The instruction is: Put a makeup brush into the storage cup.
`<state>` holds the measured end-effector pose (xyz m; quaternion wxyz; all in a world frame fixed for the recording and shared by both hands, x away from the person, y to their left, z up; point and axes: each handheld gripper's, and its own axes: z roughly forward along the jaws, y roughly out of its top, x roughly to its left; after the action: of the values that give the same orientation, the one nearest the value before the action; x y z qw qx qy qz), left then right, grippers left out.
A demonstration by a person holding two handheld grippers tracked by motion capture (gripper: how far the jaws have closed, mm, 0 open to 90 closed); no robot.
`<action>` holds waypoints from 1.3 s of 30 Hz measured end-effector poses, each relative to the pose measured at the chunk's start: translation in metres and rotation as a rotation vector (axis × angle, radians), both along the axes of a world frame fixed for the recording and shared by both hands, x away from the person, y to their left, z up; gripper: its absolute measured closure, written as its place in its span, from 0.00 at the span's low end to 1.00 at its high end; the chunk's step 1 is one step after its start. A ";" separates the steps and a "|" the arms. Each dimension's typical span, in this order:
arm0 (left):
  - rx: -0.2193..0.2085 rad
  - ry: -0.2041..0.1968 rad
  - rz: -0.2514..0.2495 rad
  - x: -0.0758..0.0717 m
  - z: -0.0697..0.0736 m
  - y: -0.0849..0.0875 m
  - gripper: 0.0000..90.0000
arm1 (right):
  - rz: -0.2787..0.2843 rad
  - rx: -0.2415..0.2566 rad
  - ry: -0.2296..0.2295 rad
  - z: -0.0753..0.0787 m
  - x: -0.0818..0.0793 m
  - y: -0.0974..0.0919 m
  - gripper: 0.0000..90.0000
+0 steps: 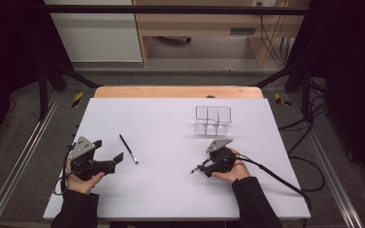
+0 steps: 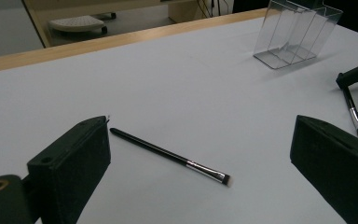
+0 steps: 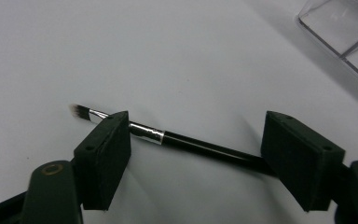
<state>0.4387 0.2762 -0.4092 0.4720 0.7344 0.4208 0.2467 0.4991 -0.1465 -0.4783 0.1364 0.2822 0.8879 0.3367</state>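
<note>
Right tongs (image 3: 196,154) spread astride a makeup brush (image 3: 186,142) lying flat on the desk (image 1: 171,128); the thin handle could roll free on closing. Left tongs (image 2: 200,172) gape idle.

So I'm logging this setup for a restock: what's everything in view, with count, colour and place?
Thin black-handled makeup brush with silver ferrule: one, lying loose on the sheet ahead of the left tongs.
Second black makeup brush: one, lying between the right tongs' jaws, not yet pinched.
Clear plastic divided organiser: one, transparent, far right of centre.
White sheet-covered table: one, wooden edge at far side.
Light wooden furniture: beyond the table.
Left tongs: black, open, hand-held at near left.
Right tongs: black, open, hand-held at near right.
</note>
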 end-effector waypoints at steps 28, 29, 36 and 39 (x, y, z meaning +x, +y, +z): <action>0.006 0.007 -0.004 0.000 0.000 0.000 0.05 | -0.087 -0.022 0.068 0.008 -0.002 -0.004 0.64; 0.009 0.009 -0.004 0.000 -0.001 0.000 0.05 | -0.087 -0.022 0.068 0.008 -0.002 -0.004 0.64; 0.019 0.015 -0.009 0.001 -0.002 -0.001 0.05 | -0.122 -0.037 0.084 0.010 -0.005 -0.005 0.73; 0.015 0.015 -0.007 0.001 -0.001 -0.001 0.05 | -0.125 -0.038 0.086 0.010 -0.006 -0.005 0.75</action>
<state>0.4393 0.2754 -0.4105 0.4644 0.7412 0.4197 0.2426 0.4931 -0.1518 -0.4679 0.1244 0.3484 0.8798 0.2984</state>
